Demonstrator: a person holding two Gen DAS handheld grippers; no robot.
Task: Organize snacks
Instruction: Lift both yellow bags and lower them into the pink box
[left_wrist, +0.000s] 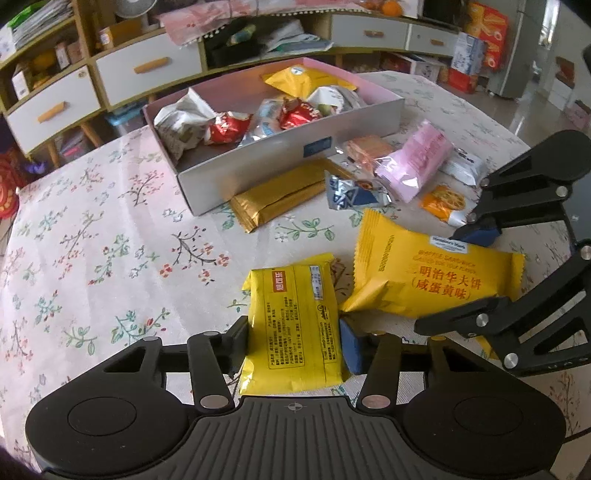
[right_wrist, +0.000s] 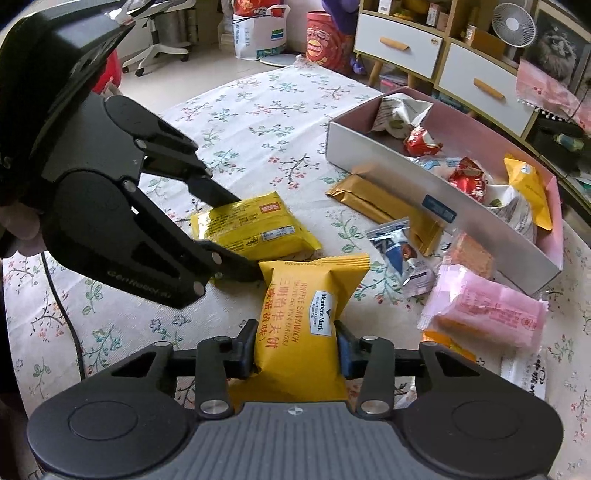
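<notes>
Two yellow snack packets lie side by side on the floral tablecloth. My left gripper is shut on the yellow packet with the printed back, its pads pressing both sides. My right gripper is shut on the yellow waffle sandwich packet, which is pinched at its near end. In the right wrist view the left gripper comes in from the left onto its packet. A grey box with a pink inside stands further back, with several wrapped snacks in it.
Loose snacks lie in front of the box: gold packets, a blue-silver packet, a pink packet, a small orange packet and a white one. A cabinet with drawers stands behind the table.
</notes>
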